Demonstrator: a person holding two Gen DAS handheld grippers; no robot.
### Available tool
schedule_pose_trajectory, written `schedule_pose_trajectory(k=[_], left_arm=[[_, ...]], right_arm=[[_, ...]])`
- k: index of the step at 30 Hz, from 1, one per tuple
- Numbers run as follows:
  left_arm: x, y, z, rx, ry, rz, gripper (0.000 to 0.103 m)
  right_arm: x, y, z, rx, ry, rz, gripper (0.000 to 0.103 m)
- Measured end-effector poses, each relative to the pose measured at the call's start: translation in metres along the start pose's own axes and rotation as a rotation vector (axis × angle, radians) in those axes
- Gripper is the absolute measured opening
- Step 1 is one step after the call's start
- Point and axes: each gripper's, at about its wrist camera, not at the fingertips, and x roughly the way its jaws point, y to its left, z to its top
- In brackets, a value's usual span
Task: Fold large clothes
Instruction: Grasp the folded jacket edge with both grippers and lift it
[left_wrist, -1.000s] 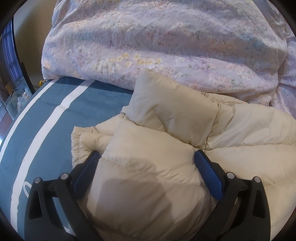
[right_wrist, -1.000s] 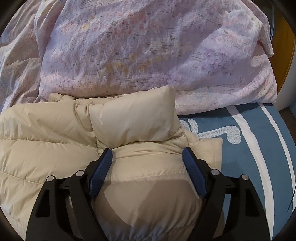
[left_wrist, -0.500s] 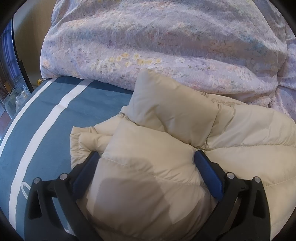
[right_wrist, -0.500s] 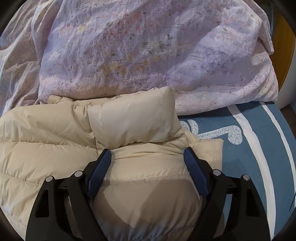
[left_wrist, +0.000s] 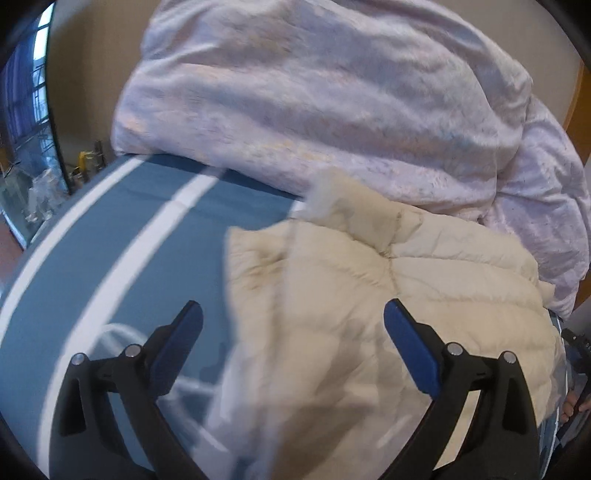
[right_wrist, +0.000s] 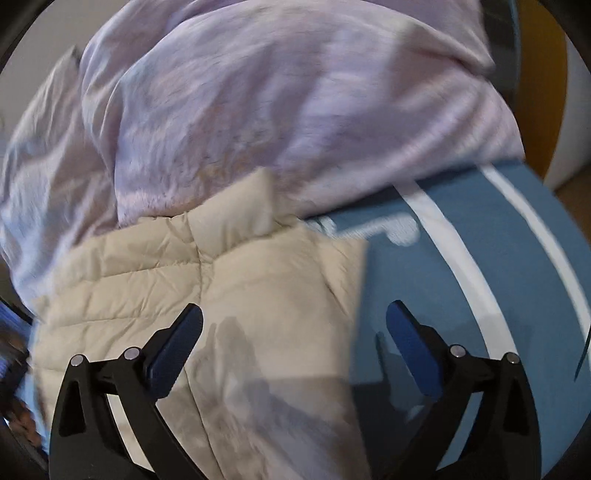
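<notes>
A cream puffer jacket lies folded on the blue striped bed sheet, its collar toward the heaped duvet. My left gripper hovers open above the jacket's left edge, one finger over the sheet and the other over the jacket, with no pad touching cloth. In the right wrist view the same jacket fills the left and middle. My right gripper hangs above its right edge with the jaws opening wide and nothing pressed between them. Both views are blurred by motion.
A lilac floral duvet is piled behind the jacket and also spans the right wrist view. Bare sheet shows on the right there. A window is at far left, and a person's hand at the right edge.
Both grippers have drawn back and up off the jacket, which bulged between their pads before. The left one has shifted leftward over the sheet, the right one rightward. The right jaws stand wider.
</notes>
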Motion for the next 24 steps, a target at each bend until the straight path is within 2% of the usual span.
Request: schedule_pose_trajectory(k=[5, 10, 12, 15, 16, 18, 19, 20, 21, 23, 24], left_arm=[[-0.003, 0.03, -0.006, -0.105, 0.069, -0.059, 0.098], [0.015, 0.041, -0.017, -0.189, 0.153, -0.121, 0.097], [0.02, 0.041, -0.022, -0.206, 0.173, -0.142, 0.097], [0.023, 0.034, -0.026, -0.2, 0.165, -0.155, 0.095], [0.023, 0.032, -0.027, -0.204, 0.162, -0.167, 0.091], [0.024, 0.029, -0.029, -0.222, 0.172, -0.218, 0.076], [0.026, 0.029, -0.03, -0.238, 0.186, -0.251, 0.063], [0.027, 0.028, -0.032, -0.262, 0.191, -0.269, 0.057], [0.028, 0.027, -0.033, -0.276, 0.193, -0.281, 0.048], [0.029, 0.028, -0.035, -0.293, 0.192, -0.308, 0.035], [0.027, 0.029, -0.036, -0.299, 0.188, -0.325, 0.027]], right_arm=[[0.009, -0.017, -0.021, 0.096, 0.108, 0.097, 0.101], [0.01, -0.013, -0.032, 0.09, 0.109, 0.138, 0.1], [0.009, -0.008, -0.036, 0.071, 0.119, 0.157, 0.095], [0.009, -0.004, -0.043, 0.065, 0.14, 0.208, 0.081], [0.01, -0.002, -0.046, 0.071, 0.146, 0.231, 0.077], [0.009, 0.0, -0.05, 0.08, 0.15, 0.257, 0.069], [0.011, -0.001, -0.049, 0.096, 0.154, 0.279, 0.063], [0.014, -0.003, -0.051, 0.122, 0.164, 0.308, 0.052], [0.017, -0.004, -0.053, 0.149, 0.174, 0.334, 0.048], [0.016, -0.01, -0.059, 0.224, 0.181, 0.406, 0.033], [0.017, -0.011, -0.059, 0.237, 0.181, 0.423, 0.03]])
